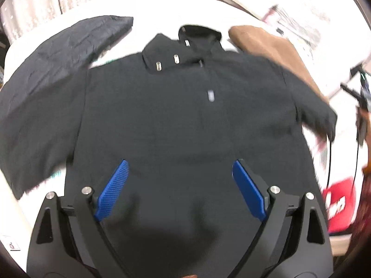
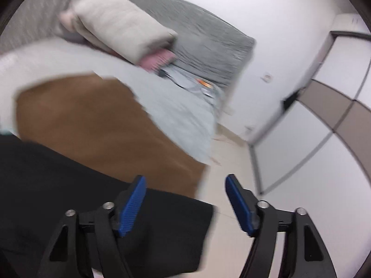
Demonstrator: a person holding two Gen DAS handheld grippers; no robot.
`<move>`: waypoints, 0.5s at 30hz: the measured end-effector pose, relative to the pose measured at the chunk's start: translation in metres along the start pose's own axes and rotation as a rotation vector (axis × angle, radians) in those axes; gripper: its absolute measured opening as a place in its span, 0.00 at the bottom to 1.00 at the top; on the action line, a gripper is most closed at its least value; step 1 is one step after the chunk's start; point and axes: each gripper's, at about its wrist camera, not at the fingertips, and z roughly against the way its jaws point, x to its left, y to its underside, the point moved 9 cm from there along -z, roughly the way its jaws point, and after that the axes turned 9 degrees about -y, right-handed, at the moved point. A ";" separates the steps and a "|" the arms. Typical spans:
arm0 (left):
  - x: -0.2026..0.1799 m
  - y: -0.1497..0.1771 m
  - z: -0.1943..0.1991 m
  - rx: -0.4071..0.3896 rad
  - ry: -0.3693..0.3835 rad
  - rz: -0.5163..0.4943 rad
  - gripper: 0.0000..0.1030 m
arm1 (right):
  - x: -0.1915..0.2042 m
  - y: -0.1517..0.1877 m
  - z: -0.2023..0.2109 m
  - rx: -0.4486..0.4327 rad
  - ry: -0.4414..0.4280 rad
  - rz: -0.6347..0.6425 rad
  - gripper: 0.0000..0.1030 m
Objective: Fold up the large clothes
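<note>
- Dark charcoal jacket [image 1: 185, 115], spread flat and front up on a white bed [image 1: 162, 7]; stand-up collar with flap folded open, three metal snaps [image 1: 176, 59] along that flap, a pale zipper pull at the chest.
- Short sleeves spread out to either side, hem toward the camera.
- Left gripper [image 1: 180, 187] above the lower front of the jacket, jaws spread wide, nothing between the blue pads [image 1: 111, 192]; collar straight ahead beyond the fingertips.
- Right gripper [image 2: 185, 205] with jaws wide apart, nothing held; jacket's sleeve edge under and just beside its left pad, bare floor under the other.
- Brown garment [image 2: 92, 125] ahead of the right jaws, partly under the jacket.
- Second dark garment [image 1: 76, 39] ahead and left of the left jaws.
</note>
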 end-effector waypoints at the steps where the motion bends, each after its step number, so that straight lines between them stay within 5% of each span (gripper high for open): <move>1: -0.001 -0.026 -0.011 -0.018 0.023 0.029 0.89 | 0.021 -0.008 0.009 -0.008 -0.072 -0.014 0.77; 8: 0.014 -0.133 -0.112 -0.217 0.057 0.336 0.89 | 0.205 -0.040 0.039 0.096 -0.555 -0.119 0.77; 12: 0.015 -0.117 -0.185 -0.200 0.077 0.374 0.89 | 0.307 -0.049 0.047 0.195 -0.722 -0.133 0.77; 15: 0.016 -0.111 -0.190 -0.258 0.081 0.329 0.89 | 0.380 -0.060 0.042 0.231 -0.790 -0.102 0.77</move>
